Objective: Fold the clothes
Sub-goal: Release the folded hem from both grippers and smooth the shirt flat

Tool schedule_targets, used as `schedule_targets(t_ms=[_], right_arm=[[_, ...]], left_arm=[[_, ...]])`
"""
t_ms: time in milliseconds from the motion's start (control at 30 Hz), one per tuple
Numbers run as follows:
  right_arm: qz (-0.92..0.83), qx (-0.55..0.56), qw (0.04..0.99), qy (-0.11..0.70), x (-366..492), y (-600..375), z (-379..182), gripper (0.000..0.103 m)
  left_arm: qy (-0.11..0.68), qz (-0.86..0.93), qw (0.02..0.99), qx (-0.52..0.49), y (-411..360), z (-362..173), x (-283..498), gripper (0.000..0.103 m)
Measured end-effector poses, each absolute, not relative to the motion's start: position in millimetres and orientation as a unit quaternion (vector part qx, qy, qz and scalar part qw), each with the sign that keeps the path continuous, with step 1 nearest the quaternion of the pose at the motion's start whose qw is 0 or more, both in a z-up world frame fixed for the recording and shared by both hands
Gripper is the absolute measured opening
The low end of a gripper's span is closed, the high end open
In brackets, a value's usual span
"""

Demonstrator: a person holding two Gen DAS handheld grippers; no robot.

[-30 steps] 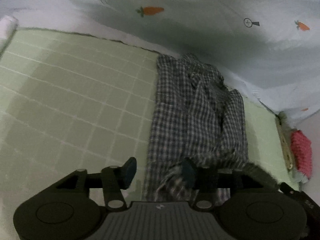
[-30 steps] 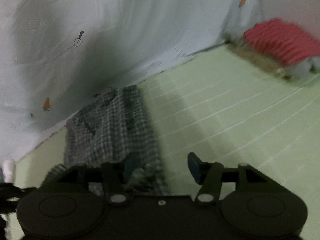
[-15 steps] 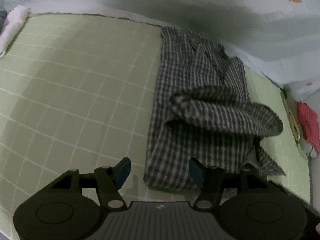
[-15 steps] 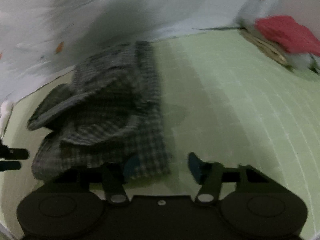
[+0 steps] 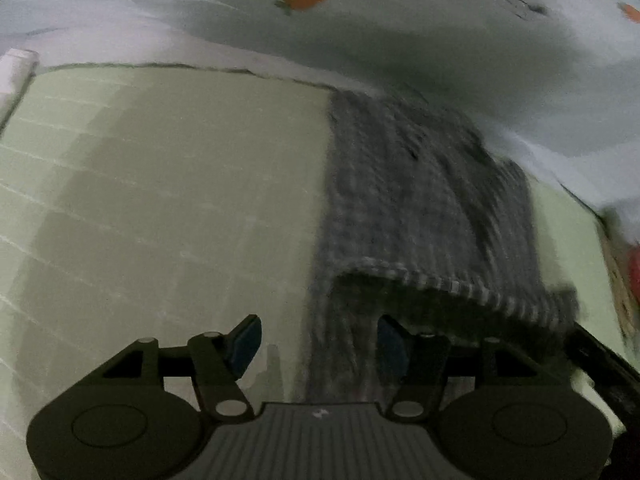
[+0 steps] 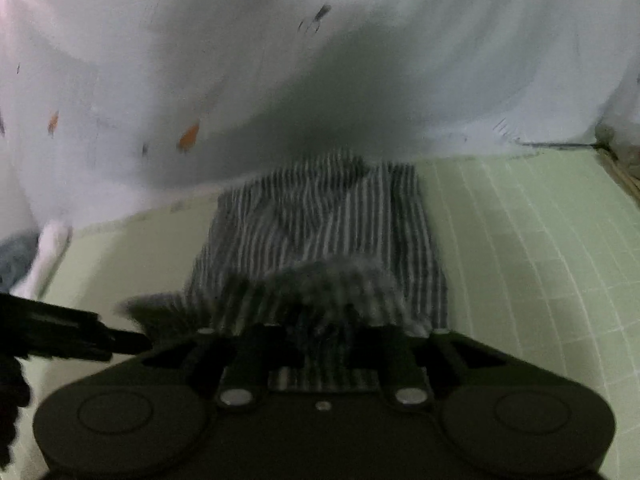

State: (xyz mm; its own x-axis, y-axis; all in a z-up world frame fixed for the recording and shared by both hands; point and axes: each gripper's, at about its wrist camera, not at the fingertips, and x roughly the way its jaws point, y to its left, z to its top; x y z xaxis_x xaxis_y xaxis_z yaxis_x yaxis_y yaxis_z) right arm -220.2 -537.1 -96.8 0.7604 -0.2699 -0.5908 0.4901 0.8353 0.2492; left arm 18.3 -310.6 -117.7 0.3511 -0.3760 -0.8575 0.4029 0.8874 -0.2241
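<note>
I have the checked shirt (image 5: 420, 208) lying as a long folded strip on the green gridded mat (image 5: 160, 200), its far end right up against the pale carrot-print sheet (image 5: 360, 20) that rises behind it. The near part of the shirt is doubled over into a raised, curved fold, and both views are blurred there.

My left tool (image 5: 318, 342) sits over the near left edge of the shirt with its blue pads (image 5: 244, 340) standing apart; they have been spreading a little, and the cloth's edge lies in the gap without either pad pressing it. In the right wrist view the same shirt (image 6: 320, 220) runs straight ahead, and my right tool (image 6: 320, 340) has been closing, with a bunched lump of the checked cloth filling the space between its fingers. The pads are buried in the fabric and I cannot tell whether they are pinching it.

At the far right of the mat a red item (image 5: 634, 268) shows, too blurred to identify.
</note>
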Motion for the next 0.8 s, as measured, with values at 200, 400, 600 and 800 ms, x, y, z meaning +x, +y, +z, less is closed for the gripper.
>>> schedule_targets(t_ms=[200,400,600,800], right_arm=[[-0.263,0.232,0.894,0.280,-255,-555,-101,0.041],[-0.241,0.249,0.883,0.316,-254,-567,-125,0.054],[-0.221,0.228,0.901,0.296,-235,-577,-121,0.002],[-0.296,0.203,0.878,0.317,-235,-581,-113,0.014]], left_arm=[[0.532,-0.211,0.820,-0.002,-296,-127,21,0.065],[0.553,-0.218,0.804,0.003,-288,-136,-4,0.065],[0.552,-0.229,0.801,0.027,-288,-134,-25,0.065],[0.564,-0.222,0.795,0.025,-284,-135,-34,0.065]])
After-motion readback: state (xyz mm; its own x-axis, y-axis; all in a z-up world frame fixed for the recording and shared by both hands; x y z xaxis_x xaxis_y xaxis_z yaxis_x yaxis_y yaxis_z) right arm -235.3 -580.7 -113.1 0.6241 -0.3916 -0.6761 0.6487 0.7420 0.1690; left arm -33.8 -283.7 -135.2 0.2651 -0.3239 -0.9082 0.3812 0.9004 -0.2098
